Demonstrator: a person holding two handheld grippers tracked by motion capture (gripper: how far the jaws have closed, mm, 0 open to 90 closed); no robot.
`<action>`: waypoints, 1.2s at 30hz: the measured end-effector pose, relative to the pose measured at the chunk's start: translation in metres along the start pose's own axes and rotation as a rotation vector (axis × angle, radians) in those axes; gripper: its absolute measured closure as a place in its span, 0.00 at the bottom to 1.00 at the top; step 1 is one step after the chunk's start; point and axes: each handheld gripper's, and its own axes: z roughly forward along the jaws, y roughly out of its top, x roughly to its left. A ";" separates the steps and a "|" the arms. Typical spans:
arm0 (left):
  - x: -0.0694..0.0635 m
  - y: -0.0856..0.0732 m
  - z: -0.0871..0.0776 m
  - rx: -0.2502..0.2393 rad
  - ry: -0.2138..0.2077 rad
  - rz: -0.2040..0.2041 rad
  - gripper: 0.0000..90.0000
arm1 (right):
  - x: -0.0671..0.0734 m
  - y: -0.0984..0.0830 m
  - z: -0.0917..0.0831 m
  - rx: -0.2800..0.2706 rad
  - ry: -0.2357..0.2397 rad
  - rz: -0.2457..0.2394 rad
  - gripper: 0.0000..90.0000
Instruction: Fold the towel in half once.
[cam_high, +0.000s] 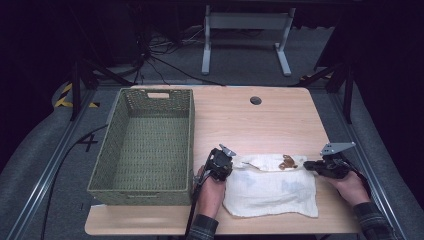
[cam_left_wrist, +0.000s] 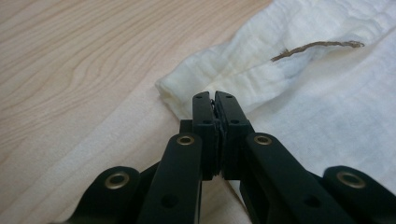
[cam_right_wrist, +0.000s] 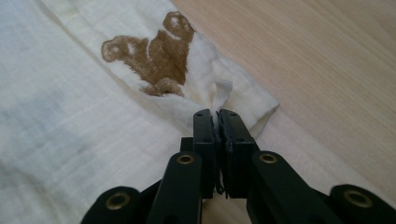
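A white cloth lies folded on the front of the wooden table, with a brown print on its folded-over far edge. My left gripper is at the cloth's far left corner. In the left gripper view the gripper has its jaws shut on the rolled edge of the cloth, near a brown thread mark. My right gripper is at the far right corner. In the right gripper view that gripper pinches a tuft of the cloth just beside the brown print.
A large green woven basket stands empty on the left half of the table, close to my left hand. A round cable hole sits near the far edge. Bare wood lies beyond the cloth. Another desk's white legs stand on the floor behind.
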 end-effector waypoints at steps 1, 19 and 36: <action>0.001 0.001 0.001 -0.004 0.005 -0.001 0.98 | -0.003 0.003 0.003 -0.006 -0.006 0.005 0.96; -0.005 0.003 -0.018 -0.086 0.049 -0.030 0.98 | -0.009 0.008 -0.008 -0.067 -0.023 -0.006 0.95; -0.027 -0.020 -0.059 -0.087 0.011 0.002 0.98 | 0.027 -0.020 -0.049 -0.106 0.024 -0.038 0.95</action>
